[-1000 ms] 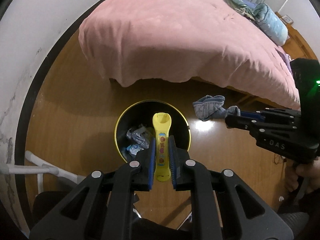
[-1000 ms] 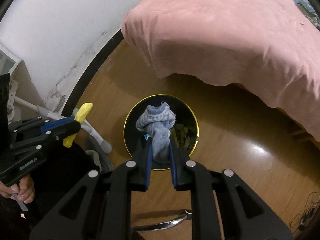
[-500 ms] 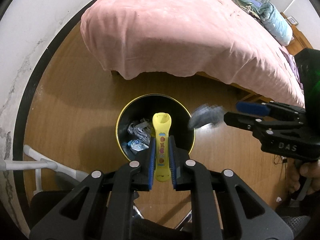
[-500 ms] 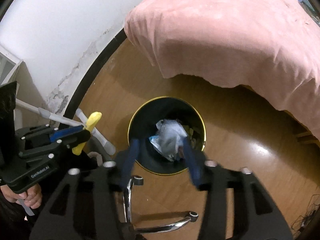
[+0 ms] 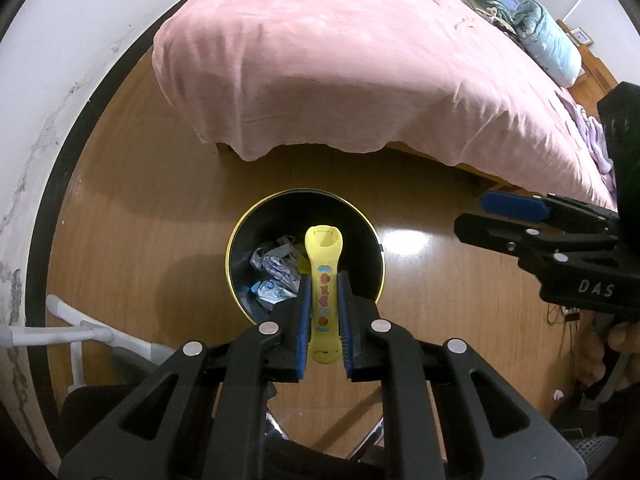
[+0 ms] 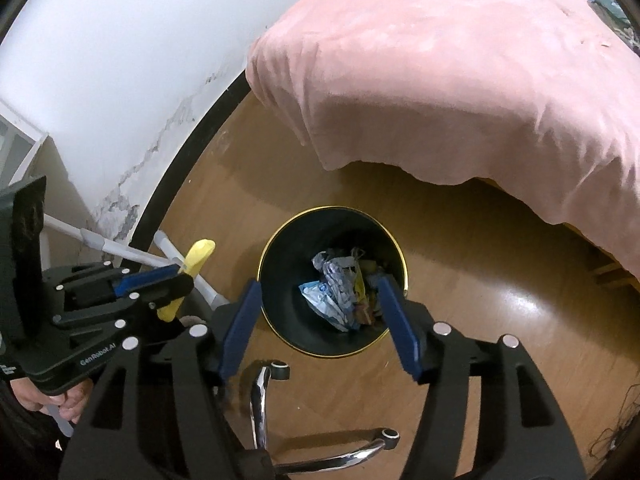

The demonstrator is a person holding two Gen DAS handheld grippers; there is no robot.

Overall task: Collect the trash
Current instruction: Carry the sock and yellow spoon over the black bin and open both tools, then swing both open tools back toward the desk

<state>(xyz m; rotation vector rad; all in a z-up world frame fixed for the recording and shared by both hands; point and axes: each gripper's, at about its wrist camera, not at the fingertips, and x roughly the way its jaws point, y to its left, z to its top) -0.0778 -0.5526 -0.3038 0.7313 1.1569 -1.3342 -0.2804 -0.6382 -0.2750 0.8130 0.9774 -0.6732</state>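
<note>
- While the yellow toy phone [image 5: 323, 292] sits pinched between the left gripper [image 5: 323, 320] pads, it hangs directly over the trash bin [image 5: 240, 280], not yet dropped.
- Left jaws pressed onto the toy's lower half; earpiece end points forward, above the bin opening.
- The right wrist view shows the same item from the side: the yellow toy phone [image 6: 192, 268] clamped in the left gripper [image 6: 160, 280], left of the bin and above floor level.
- Right gripper [image 6: 320, 320] jaws spread wide, nothing between them; it hovers over the trash bin [image 6: 400, 256] mouth.
- Bin contents: crumpled plastic wrappers [image 6: 334, 288], some yellowish scraps beside them. I can't make out anything else inside.
- Progress, my read: several pieces are binned, and the toy is the piece in hand. Left to do: open the left jaws over the bin.
- Risk: the toy is long and rigid; if released off-centre it could clip the gold rim and bounce out.
- Surroundings: wooden floor [image 5: 140, 240], bed with pink blanket [image 5: 360, 60] just behind the bin, chrome chair base [image 6: 320, 440] under the right gripper, white rack legs [image 5: 60, 332] by the wall.
- No other loose trash visible on the floor in these views; small white bit [image 5: 557, 395] near the cables at right, unclear what it is.
</note>
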